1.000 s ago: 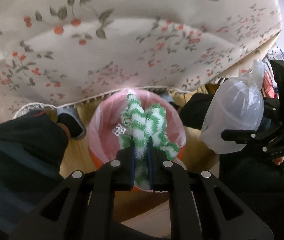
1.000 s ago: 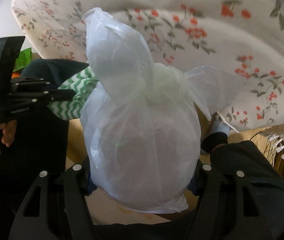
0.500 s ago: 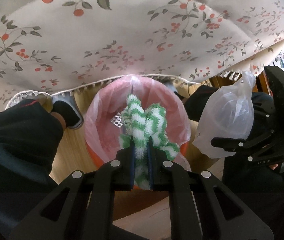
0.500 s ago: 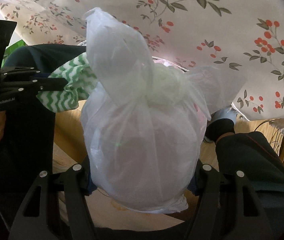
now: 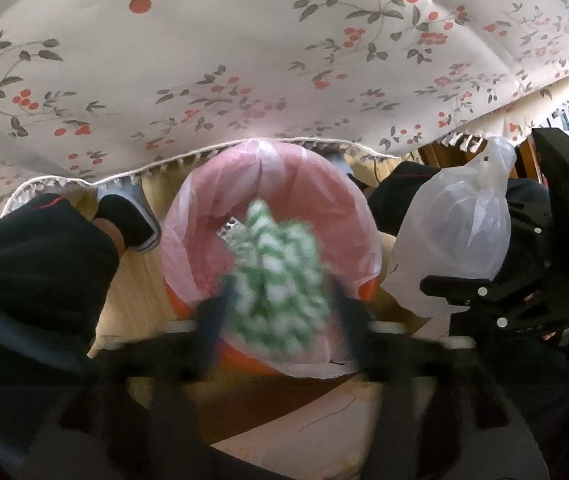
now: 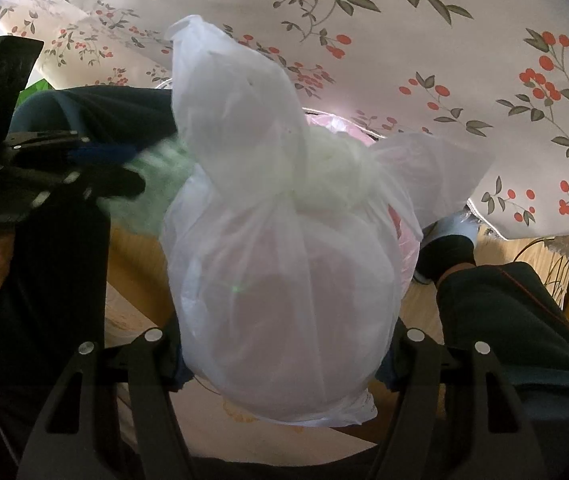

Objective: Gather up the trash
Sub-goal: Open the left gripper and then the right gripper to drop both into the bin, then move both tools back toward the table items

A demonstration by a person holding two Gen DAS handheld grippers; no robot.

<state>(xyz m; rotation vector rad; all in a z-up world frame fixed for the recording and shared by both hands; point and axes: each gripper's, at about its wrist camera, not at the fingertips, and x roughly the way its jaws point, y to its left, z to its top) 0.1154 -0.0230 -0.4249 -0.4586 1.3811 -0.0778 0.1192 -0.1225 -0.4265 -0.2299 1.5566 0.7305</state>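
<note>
Left wrist view: we saw the left gripper [image 5: 278, 304] with its fingers spread apart and motion-blurred, the green-and-white striped cloth [image 5: 278, 280] loose between them, also blurred, so we could not tell whether it touched either finger. It hung over the mouth of the orange bin [image 5: 240, 354] lined with a pink bag [image 5: 272, 196]. A small silvery scrap [image 5: 229, 230] lay inside the liner. The bin stood on the wooden floor [image 5: 140, 288], its far rim just under the fringed hem of the floral tablecloth [image 5: 244, 60]. The person's left leg [image 5: 32, 272] and slippered foot [image 5: 130, 210] closed in the bin's left side, with a strip of bare floor between them. To the right, the right gripper [image 5: 444, 284] held the knotted white plastic bag [image 5: 452, 236] just beside the bin's rim.

Right wrist view: we saw the right gripper [image 6: 284, 356] pinching the white plastic bag [image 6: 284, 260] at its lower bulge, fingers pressed into both sides. The bag filled the middle and hid most of the bin; only a sliver of pink liner [image 6: 336, 124] showed behind the knot. On the left, the left gripper [image 6: 124, 172] was blurred, the cloth [image 6: 156, 184] a green smear at its tips. The tablecloth [image 6: 444, 40] hung overhead, its hem near the other foot [image 6: 448, 244] at right.
</note>
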